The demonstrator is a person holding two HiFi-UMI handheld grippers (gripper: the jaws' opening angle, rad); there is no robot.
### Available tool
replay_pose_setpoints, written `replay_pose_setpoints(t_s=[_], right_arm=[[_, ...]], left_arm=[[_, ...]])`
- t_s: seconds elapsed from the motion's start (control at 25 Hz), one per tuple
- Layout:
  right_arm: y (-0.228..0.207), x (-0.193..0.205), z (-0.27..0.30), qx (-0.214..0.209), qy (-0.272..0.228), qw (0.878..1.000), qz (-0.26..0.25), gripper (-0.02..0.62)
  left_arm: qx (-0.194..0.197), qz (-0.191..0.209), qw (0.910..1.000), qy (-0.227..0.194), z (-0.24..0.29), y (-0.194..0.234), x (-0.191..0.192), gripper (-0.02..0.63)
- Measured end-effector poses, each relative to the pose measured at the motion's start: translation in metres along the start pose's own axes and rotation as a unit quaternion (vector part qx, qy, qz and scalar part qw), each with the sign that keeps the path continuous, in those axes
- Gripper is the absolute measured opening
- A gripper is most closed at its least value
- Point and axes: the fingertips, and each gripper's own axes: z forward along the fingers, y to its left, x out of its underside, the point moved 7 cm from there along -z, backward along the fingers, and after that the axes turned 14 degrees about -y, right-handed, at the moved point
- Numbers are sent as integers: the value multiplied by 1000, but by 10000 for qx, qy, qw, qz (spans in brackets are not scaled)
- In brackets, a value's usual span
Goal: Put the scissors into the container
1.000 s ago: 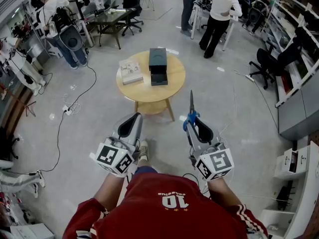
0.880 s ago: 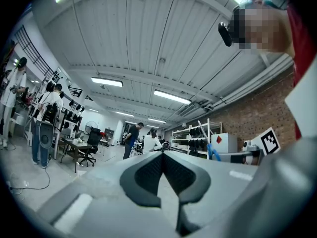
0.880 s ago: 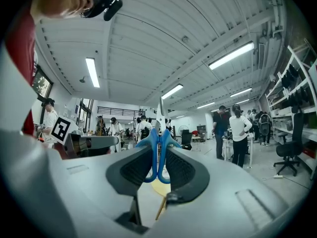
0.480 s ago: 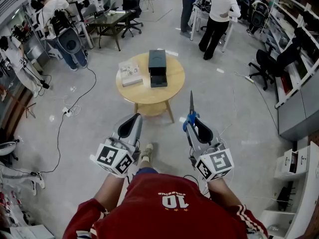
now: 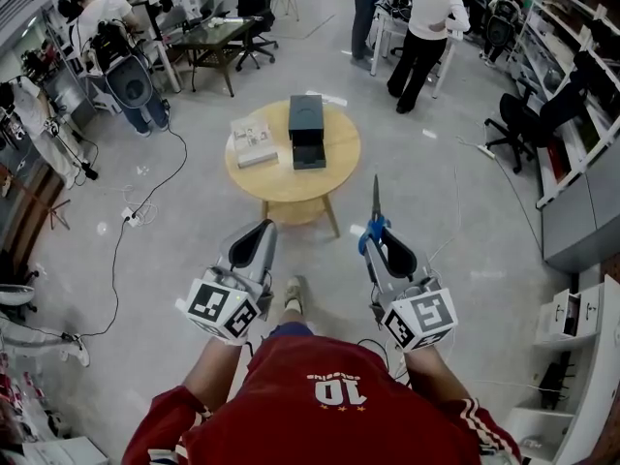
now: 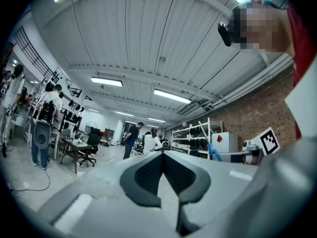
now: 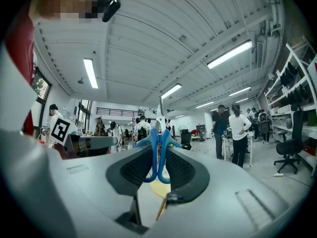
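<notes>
Your left claw is closed on nothing; your right claw clamps the blue handles of the scissors, blades pointing ahead. The dark container sits well off on the round worktop, and gripped only by their loops the scissors could swivel or slip before reaching its drawer.

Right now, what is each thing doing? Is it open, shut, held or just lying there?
blue-handled metal scissors: blades closed, held pointing forward
right gripper: shut on the scissors' handles
left gripper: shut, nothing in it
dark grey box container: standing on the table, its drawer looks pulled open
round wooden table: standing upright
white booklet: lying flat on the table beside the container
</notes>
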Motion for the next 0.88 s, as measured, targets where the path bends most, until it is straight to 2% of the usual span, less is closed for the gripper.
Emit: replay_pose_setpoints(t_s=[0.32, 0.88], right_arm=[[-14, 4, 10, -25, 97, 9999, 27, 92], [-48, 13, 63, 95, 229, 9996, 161, 92]], left_arm=[[-10, -41, 10000, 55, 18, 3, 8, 0], [-25, -79, 9998, 206, 69, 44, 18, 0]])
